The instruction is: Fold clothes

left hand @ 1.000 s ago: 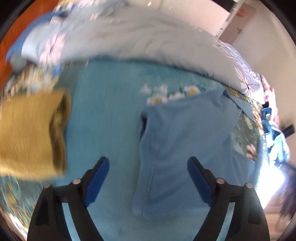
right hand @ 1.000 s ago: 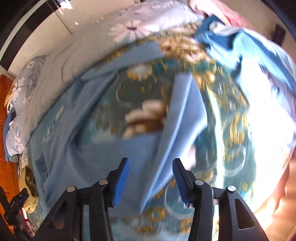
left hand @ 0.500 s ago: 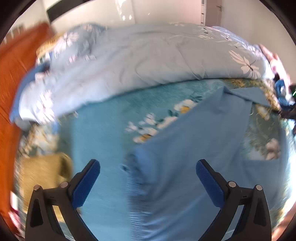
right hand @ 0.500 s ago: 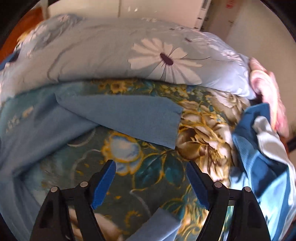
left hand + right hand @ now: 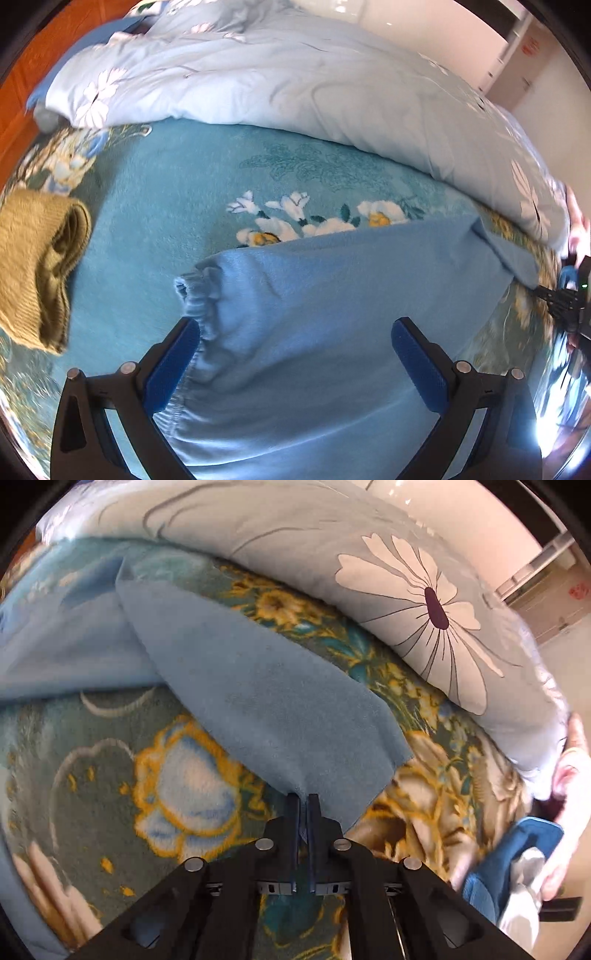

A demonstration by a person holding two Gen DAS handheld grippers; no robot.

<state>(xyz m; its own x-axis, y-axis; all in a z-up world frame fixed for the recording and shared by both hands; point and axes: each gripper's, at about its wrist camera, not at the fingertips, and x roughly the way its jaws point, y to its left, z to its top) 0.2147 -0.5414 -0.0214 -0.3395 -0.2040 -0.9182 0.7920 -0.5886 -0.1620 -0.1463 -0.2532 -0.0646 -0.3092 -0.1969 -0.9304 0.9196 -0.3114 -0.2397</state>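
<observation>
Light blue trousers (image 5: 332,314) lie spread on the flowered bed blanket (image 5: 155,206); their elastic waistband sits at the left. My left gripper (image 5: 295,354) is open and hovers over the waist end, one finger by the waistband. My right gripper (image 5: 303,805) is shut on the hem of a trouser leg (image 5: 266,701), which stretches away to the upper left. The right gripper also shows at the right edge of the left wrist view (image 5: 569,295).
A folded mustard-yellow knit garment (image 5: 37,266) lies at the left. A pale blue flowered duvet (image 5: 295,81) is heaped along the back. A dark blue garment (image 5: 517,864) and pink cloth (image 5: 576,760) lie at the right. Orange wood headboard (image 5: 22,74) stands at the far left.
My right gripper has closed on the trouser leg hem; it was open half a second ago. My left gripper has come down close over the waistband, still open.
</observation>
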